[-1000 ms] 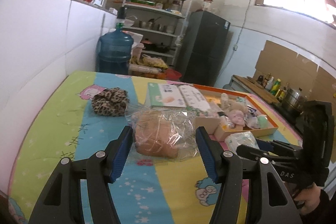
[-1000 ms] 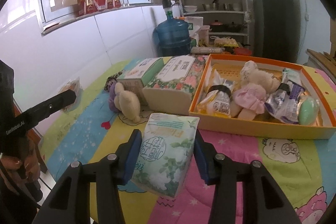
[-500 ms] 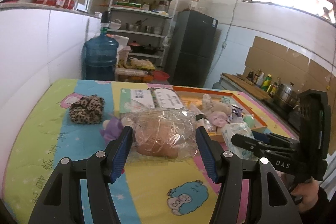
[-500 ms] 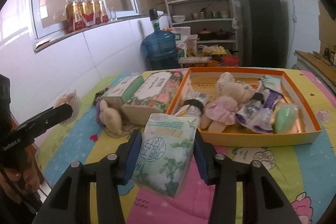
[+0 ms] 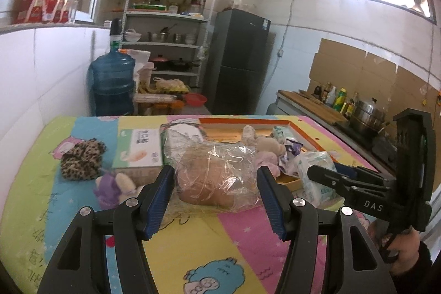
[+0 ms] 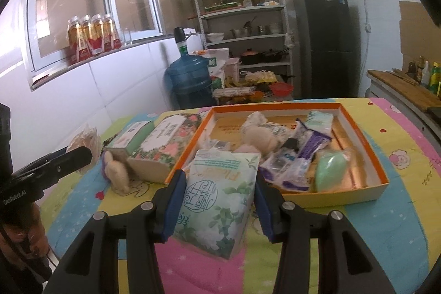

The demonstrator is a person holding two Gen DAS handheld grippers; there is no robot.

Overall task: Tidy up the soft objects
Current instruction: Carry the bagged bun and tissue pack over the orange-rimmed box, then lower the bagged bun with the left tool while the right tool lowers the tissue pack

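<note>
- Table (image 6: 399, 200), covered in a bright cartoon-print cloth, carries everything; an orange tray (image 6: 377, 178) sits on its far half, already crowded with soft toys and packets.
- Two tissue boxes (image 6: 165, 142) lie just beside the tray's left wall; a small plush (image 6: 115, 172) and a leopard-print pouch (image 5: 82, 159) rest loose on the cloth further left.
- Left gripper (image 5: 216, 196): jaws set wide, pads pressing both sides of a bagged bun (image 5: 217, 175), which hangs clear of the cloth.
- Right gripper (image 6: 217, 207): jaws about half closed, clamped on a tissue pack (image 6: 220, 200), held over the tray's near-left corner.
- Step, as judged: both items in carry toward the tray.
- Next move likely needs a free spot found among the tray's contents, lowering, then releasing; the bag's slack film could slip.
</note>
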